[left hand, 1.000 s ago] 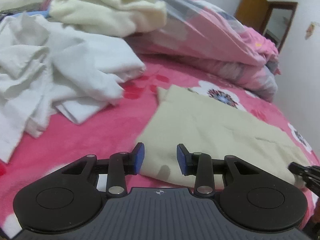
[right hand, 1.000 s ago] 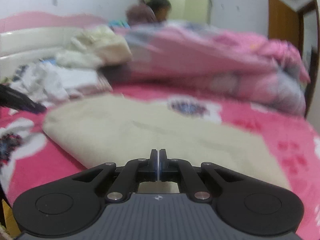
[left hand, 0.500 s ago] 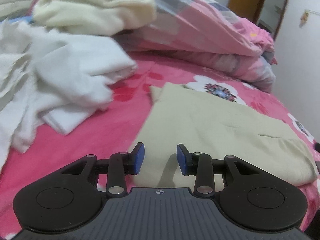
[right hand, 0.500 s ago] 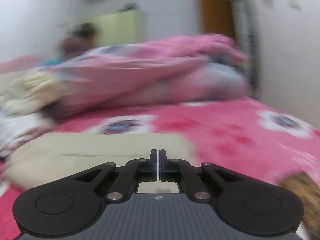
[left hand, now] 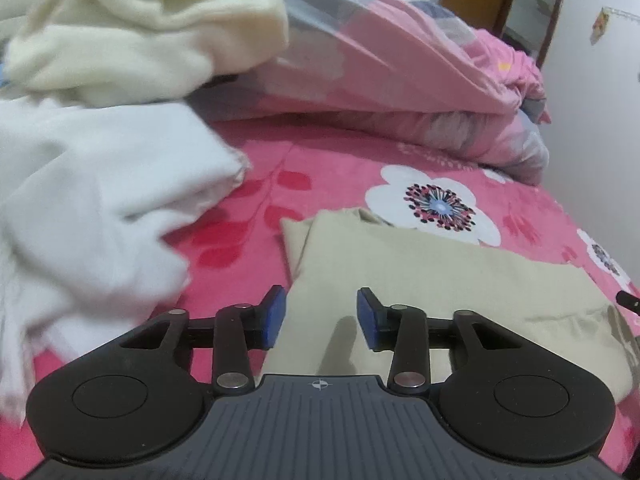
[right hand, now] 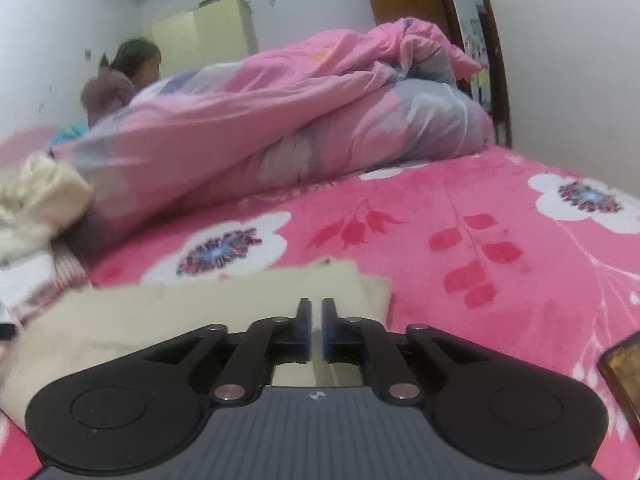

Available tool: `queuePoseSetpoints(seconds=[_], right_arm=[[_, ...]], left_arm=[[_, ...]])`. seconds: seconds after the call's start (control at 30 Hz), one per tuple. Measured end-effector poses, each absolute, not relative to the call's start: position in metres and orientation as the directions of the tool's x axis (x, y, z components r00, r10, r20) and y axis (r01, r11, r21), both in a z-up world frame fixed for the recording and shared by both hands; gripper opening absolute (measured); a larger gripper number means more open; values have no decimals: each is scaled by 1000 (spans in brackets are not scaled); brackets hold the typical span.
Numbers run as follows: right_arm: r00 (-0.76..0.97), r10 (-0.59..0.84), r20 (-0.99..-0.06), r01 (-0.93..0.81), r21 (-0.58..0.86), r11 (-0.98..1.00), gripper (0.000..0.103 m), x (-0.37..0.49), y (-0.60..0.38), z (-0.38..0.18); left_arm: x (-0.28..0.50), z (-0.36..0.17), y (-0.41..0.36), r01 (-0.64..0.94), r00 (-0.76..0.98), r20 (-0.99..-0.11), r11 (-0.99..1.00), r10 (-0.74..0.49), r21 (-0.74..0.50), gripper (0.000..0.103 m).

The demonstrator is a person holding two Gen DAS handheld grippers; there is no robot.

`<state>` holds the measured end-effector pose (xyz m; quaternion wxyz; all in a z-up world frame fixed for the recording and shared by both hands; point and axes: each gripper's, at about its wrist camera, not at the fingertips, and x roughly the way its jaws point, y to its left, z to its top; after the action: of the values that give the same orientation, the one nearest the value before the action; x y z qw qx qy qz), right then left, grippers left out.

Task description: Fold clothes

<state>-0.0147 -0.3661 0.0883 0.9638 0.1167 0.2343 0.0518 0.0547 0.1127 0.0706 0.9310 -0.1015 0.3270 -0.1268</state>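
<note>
A folded beige garment (left hand: 440, 272) lies flat on the pink flowered bed sheet (left hand: 320, 168). My left gripper (left hand: 318, 316) is open and hovers just over the garment's near left edge, nothing between its blue pads. In the right wrist view the same beige garment (right hand: 180, 312) lies under and to the left of my right gripper (right hand: 316, 330). Its fingers stand a narrow gap apart and hold nothing. They are near the garment's far right corner.
A rumpled pile of white clothes (left hand: 88, 200) lies left of the garment, with a cream garment (left hand: 140, 28) behind it. A bunched pink duvet (right hand: 280, 120) runs along the back of the bed. A person (right hand: 120, 76) sits behind it. A brown object (right hand: 624, 372) shows at the right edge.
The right gripper swung right toward the garment's far corner and its fingers parted slightly. The left gripper moved forward, closer to the beige garment and white pile.
</note>
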Motion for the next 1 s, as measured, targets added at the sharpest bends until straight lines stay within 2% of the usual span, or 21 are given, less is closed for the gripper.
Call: queuePoseSetpoints(seconds=[0.03, 0.07, 0.1, 0.2, 0.33, 0.43, 0.53, 0.57, 0.6, 0.7, 0.8, 1.0], right_arm=[[885, 144, -443, -21, 271, 962, 24, -11, -375, 90], [884, 133, -447, 3, 292, 956, 39, -7, -383, 91], [877, 148, -458, -2, 305, 952, 43, 3, -386, 91], [847, 193, -496, -13, 343, 939, 47, 33, -395, 89], [807, 247, -536, -2, 417, 909, 47, 57, -409, 78], [780, 304, -547, -2, 484, 875, 47, 67, -419, 69], [762, 343, -549, -5, 525, 851, 40, 75, -424, 62], [758, 351, -549, -6, 533, 846, 35, 77, -424, 60], [764, 344, -546, -5, 528, 849, 25, 76, -423, 60], [792, 320, -520, -5, 519, 855, 13, 69, -421, 62], [828, 268, -493, -15, 457, 889, 10, 57, -412, 70], [883, 161, -442, -41, 269, 962, 7, 39, -384, 87]], left_arm=[[66, 70, 111, 178, 742, -594, 945, -312, -274, 45], [77, 66, 109, 185, 730, -608, 946, -313, -265, 45], [88, 62, 106, 192, 717, -622, 947, -314, -257, 45], [114, 52, 102, 191, 689, -653, 948, -313, -254, 45], [125, 48, 98, 212, 682, -653, 943, -330, -255, 44], [129, 46, 97, 222, 678, -656, 943, -332, -248, 38], [129, 46, 96, 216, 686, -653, 947, -320, -238, 28], [128, 46, 95, 211, 695, -650, 951, -309, -226, 25], [126, 47, 92, 208, 705, -647, 956, -292, -205, 21], [120, 48, 85, 201, 740, -626, 969, -247, -145, 13], [111, 50, 78, 199, 779, -590, 976, -212, -88, 8], [102, 54, 72, 200, 822, -539, 979, -183, -26, 5]])
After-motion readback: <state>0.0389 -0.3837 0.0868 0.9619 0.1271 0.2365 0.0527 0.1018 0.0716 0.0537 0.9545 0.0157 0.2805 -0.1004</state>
